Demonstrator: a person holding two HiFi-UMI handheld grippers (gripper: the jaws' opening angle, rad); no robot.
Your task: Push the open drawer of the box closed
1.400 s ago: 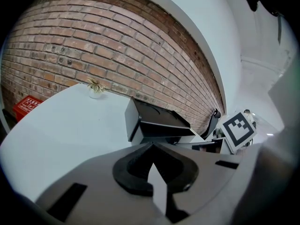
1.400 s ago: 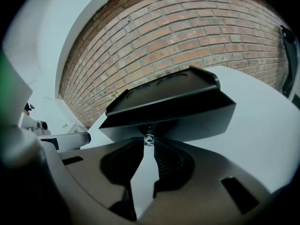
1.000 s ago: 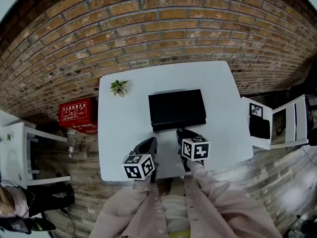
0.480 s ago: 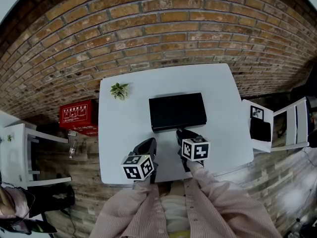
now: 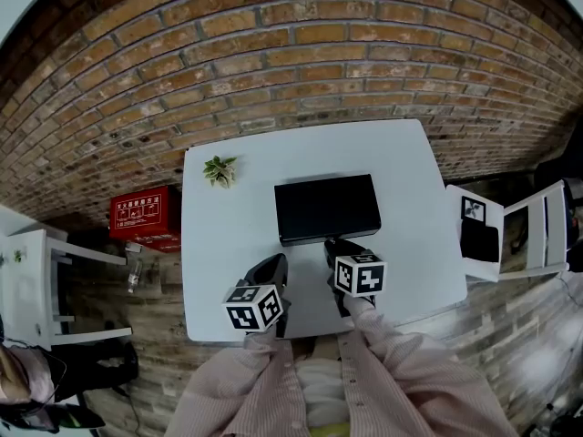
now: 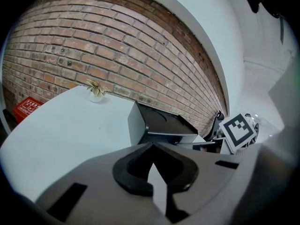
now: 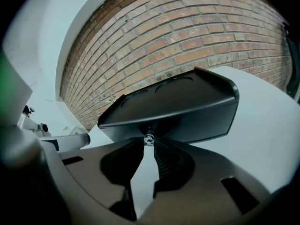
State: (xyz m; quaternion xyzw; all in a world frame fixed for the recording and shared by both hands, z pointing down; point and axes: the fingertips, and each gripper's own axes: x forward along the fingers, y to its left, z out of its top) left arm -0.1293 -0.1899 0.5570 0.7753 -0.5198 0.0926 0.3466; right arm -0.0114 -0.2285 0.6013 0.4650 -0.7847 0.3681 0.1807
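Between right gripper tips: small knob on the drawer front, pinched, tips closed down onto it. Left gripper: tips together, nothing between, low over the table, short of the box and clear of it. Box: mid-table, knob face toward the person. Drawer: almost flush by the head view; remaining gap not readable. Judged stage: last bit of the close. Push straight along the drawer's travel, through the knob, level with the table. No downward lean, no twist on the knob, no sideways drift, else likely binding partway. Slow near the end, stop on firm contact. Main risk: light box sliding toward the wall instead of the drawer seating. If sliding, brace with left tips on the box's far side, or press down on its top. Let go of the knob only with the front flush all round.
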